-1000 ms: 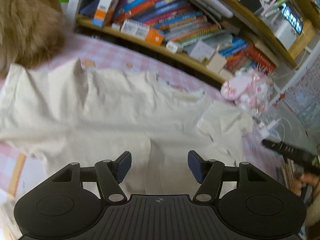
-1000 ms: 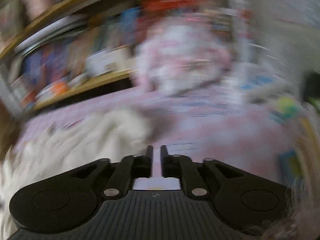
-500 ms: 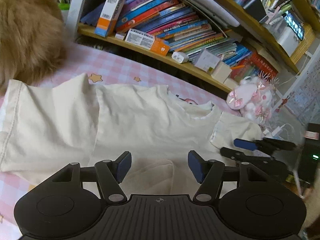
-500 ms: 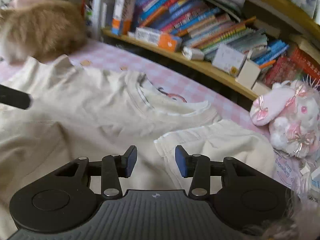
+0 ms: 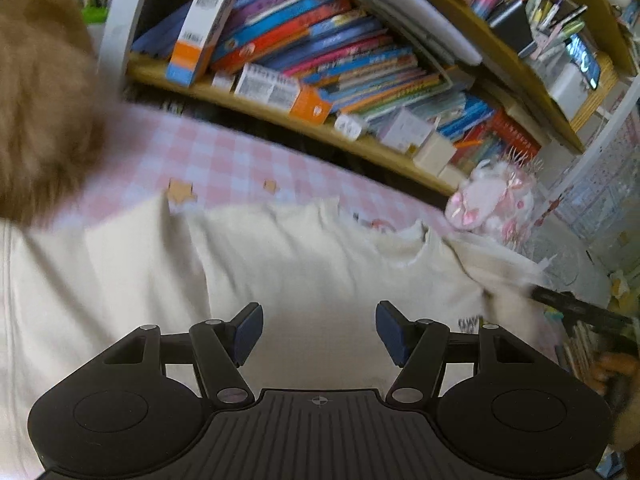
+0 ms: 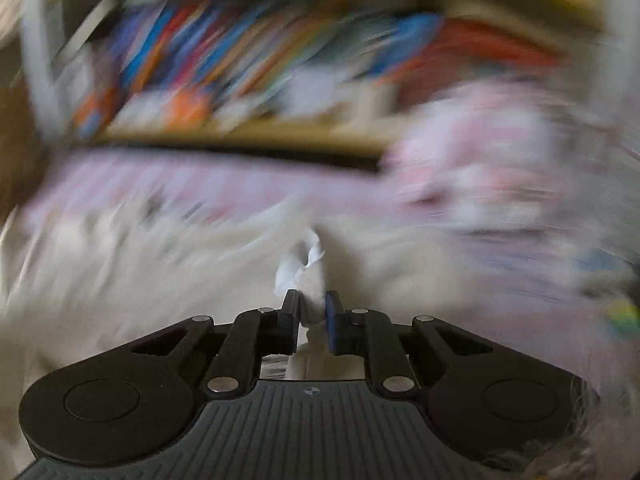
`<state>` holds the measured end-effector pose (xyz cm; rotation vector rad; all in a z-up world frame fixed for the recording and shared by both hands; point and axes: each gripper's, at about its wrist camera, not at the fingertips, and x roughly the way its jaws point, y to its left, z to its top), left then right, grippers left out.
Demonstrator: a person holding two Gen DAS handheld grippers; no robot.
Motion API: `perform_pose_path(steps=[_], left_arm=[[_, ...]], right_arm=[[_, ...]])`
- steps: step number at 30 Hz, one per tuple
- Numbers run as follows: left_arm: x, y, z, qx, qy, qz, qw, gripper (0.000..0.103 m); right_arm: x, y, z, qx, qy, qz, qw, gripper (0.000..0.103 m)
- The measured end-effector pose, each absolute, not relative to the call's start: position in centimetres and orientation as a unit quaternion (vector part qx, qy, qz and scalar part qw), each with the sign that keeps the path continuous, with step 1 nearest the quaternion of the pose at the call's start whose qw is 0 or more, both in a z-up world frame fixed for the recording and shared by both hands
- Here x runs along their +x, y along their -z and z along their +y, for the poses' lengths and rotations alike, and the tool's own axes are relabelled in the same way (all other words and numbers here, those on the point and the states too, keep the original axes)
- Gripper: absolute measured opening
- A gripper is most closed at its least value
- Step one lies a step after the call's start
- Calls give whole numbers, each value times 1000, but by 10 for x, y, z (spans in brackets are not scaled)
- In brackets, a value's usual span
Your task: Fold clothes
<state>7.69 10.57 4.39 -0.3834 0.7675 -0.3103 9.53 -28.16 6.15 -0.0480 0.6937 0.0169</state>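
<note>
Looking through the left wrist camera, I see the cream T-shirt [image 5: 320, 272] spread flat on a pink checked cloth [image 5: 208, 160], its neckline toward the bookshelf [image 5: 360, 140] at the back. My left claw [image 5: 319, 330] hangs over the shirt's body with its 2 blue pads [image 5: 250, 330] standing well apart — nothing is between them, and I cannot tell whether they touch the fabric below. A brown furry mass [image 5: 40, 100] fills the upper left corner, next to the shirt's left sleeve. A pink-and-white plush toy [image 5: 496, 200] sits beyond the shirt's right shoulder, below the shelf of leaning books [image 5: 320, 52].

At the right edge of this view, part of my right claw [image 5: 560, 300] shows as a dark bar reaching in against the shirt's right sleeve, which is bunched and raised there.

The right wrist view is heavily motion-blurred; only the claw itself is sharp. My right claw [image 6: 312, 314] has just been closing — its 2 pads [image 6: 290, 314] are now pinched on a gathered fold of the cream fabric [image 6: 312, 280], which stands up in a narrow ridge ahead of the fingertips. Behind it the shirt, the pink cloth and the plush toy [image 6: 480, 168] are smeared streaks, so I cannot give their detail from this side.
</note>
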Motion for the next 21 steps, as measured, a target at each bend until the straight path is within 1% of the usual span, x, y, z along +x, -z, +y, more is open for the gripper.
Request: perform_pose_path(steps=[5, 6, 9, 10, 11, 12, 15, 17, 21], left_arm=[[105, -46, 111, -149, 146, 373, 904, 62], [111, -46, 111, -138, 144, 374, 906, 62], [129, -48, 112, -109, 145, 374, 910, 62], [136, -48, 112, -100, 146, 374, 910, 63], [142, -48, 110, -89, 148, 374, 911, 63], [149, -47, 108, -77, 151, 376, 911, 63], [172, -42, 97, -40, 167, 385, 907, 62], [187, -37, 89, -17, 175, 391, 903, 61], [211, -25, 73, 14, 187, 402, 896, 59]], right_arm=[[65, -63, -378, 64, 150, 382, 910, 13], [63, -56, -386, 66, 157, 400, 900, 13], [57, -43, -391, 46, 178, 423, 887, 17], [55, -43, -389, 36, 189, 419, 887, 22], [52, -45, -387, 25, 200, 410, 890, 31], [49, -46, -384, 14, 211, 401, 892, 35], [43, -54, -369, -8, 216, 364, 906, 37], [45, -57, -352, -17, 168, 354, 920, 47], [58, -45, -313, -36, 73, 376, 923, 48]])
